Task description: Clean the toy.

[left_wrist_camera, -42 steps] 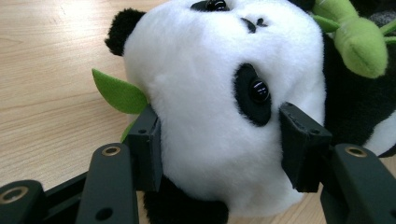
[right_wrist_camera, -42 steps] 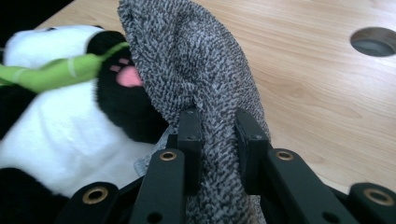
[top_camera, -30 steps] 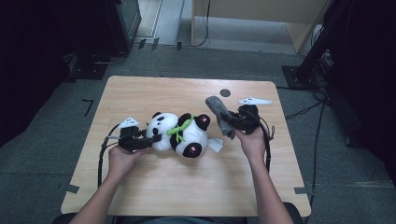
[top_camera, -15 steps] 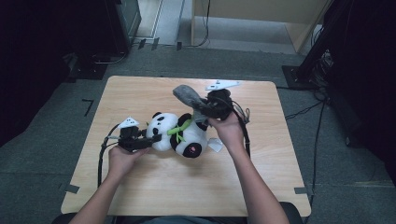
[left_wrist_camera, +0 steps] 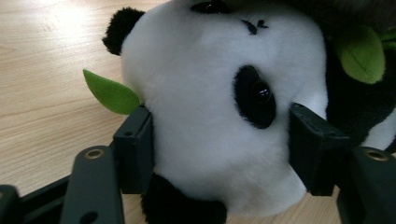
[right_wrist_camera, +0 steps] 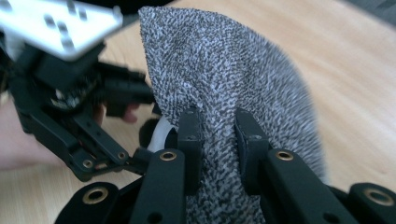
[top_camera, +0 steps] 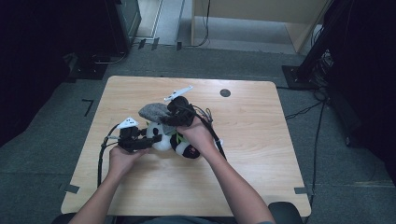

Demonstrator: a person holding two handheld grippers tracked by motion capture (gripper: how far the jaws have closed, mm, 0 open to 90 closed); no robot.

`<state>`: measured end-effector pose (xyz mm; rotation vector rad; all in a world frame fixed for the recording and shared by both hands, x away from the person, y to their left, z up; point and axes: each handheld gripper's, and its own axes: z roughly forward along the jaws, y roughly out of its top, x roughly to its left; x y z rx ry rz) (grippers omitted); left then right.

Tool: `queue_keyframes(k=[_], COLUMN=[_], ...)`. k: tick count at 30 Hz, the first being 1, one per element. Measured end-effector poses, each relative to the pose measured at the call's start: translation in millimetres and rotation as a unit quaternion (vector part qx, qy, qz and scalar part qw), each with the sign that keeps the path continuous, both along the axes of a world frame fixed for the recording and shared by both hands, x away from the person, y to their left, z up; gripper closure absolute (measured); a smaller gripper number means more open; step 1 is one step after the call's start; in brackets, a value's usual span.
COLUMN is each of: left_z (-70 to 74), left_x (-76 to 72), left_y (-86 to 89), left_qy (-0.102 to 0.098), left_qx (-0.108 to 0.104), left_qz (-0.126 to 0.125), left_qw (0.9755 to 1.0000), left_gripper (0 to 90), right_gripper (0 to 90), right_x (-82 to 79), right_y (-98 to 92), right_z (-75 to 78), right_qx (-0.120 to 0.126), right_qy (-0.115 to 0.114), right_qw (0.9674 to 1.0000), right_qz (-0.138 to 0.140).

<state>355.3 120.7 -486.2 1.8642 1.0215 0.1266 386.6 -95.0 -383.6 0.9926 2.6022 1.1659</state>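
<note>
Left gripper (left_wrist_camera: 219, 140), fingers just easing apart around panda's (left_wrist_camera: 210, 107) head, steadies it; right gripper (right_wrist_camera: 218, 140) pinches grey hat (right_wrist_camera: 224, 70) at its 12 o'clock, likely for fitting.

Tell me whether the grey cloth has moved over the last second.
Yes. The grey cloth, held in the right claw, has gone left from near the table's right side to above the panda.
</note>
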Motion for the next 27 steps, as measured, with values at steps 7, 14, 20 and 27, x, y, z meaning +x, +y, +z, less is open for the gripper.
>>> queue_keyframes(k=[7, 14, 20, 27], left_z=[-2.1, 2.0, -9.9, -24.3], left_x=[2.8, -2.9, 0.7, 3.6], left_y=[0.6, 0.6, -4.0, -15.4], left_qy=[0.009, -0.019, -0.053, -0.070], left_qx=[-0.007, 0.020, 0.021, 0.024], left_qz=[-0.003, -0.029, -0.040, -0.025], left_qw=[0.9999, 0.9992, 0.9976, 0.9970], left_gripper=[14.9, 15.1, 9.9, 0.0], right_gripper=[77.2, 77.5, 77.6, 77.5], right_x=[4.1, 14.6, 25.9, 33.5], right_y=[6.2, 0.5, -2.2, -2.4], right_z=[-15.4, -19.5, -23.8, -27.5], right_qx=[-0.020, -0.012, -0.001, 0.009], right_qy=[0.016, 0.025, 0.035, 0.044], right_qw=[0.9996, 0.9996, 0.9994, 0.9990], right_qz=[0.010, 0.008, 0.004, -0.002])
